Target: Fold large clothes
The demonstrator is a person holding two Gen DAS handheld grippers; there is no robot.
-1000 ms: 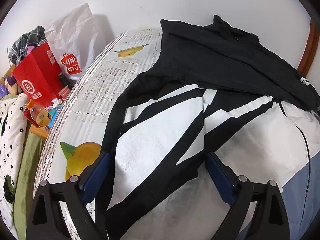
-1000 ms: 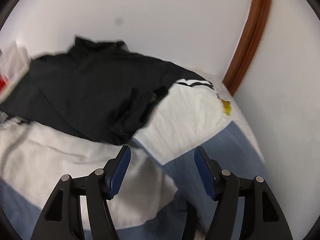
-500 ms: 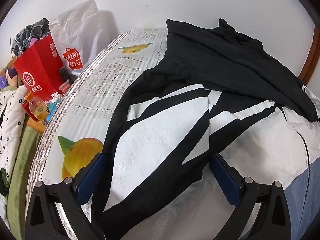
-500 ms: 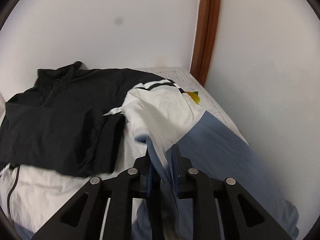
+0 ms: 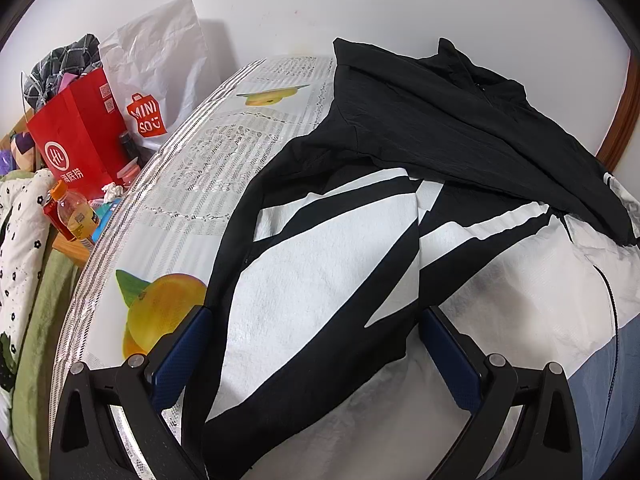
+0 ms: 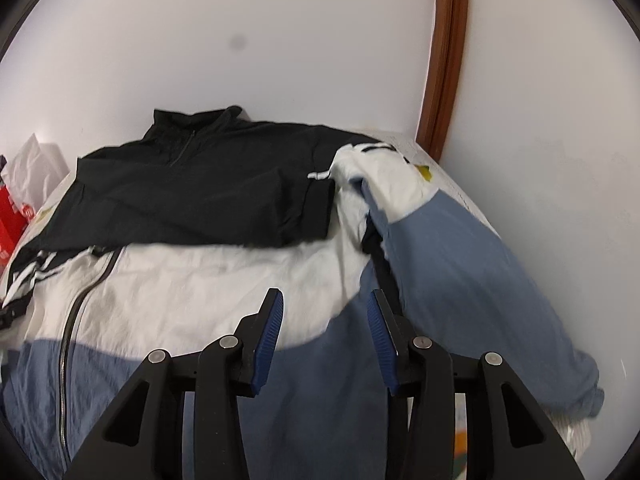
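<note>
A large white, black and blue zip jacket point(image 6: 192, 292) lies spread on the bed. Its black-and-white striped left sleeve point(image 5: 320, 280) is folded onto the body. My left gripper point(image 5: 316, 316) is open, its jaws straddling that sleeve just above it. Its blue and white right sleeve point(image 6: 460, 280) lies folded along the jacket's right side. My right gripper point(image 6: 324, 300) is open and empty above the blue lower body, left of that sleeve. A black jacket point(image 6: 208, 192) lies at the far end of the bed, also in the left wrist view point(image 5: 460, 120).
The bed's lemon-print cover point(image 5: 192, 184) shows at the left. Beyond its left edge stand a red paper bag point(image 5: 76, 144), a white Miniso bag point(image 5: 156, 80) and a drink bottle point(image 5: 74, 212). A white wall point(image 6: 540, 160) and brown door frame point(image 6: 448, 60) close the right side.
My right gripper shut on the blue and white sleeve, carried it over the jacket's right side, and has now opened and let it go. My left gripper barely moved.
</note>
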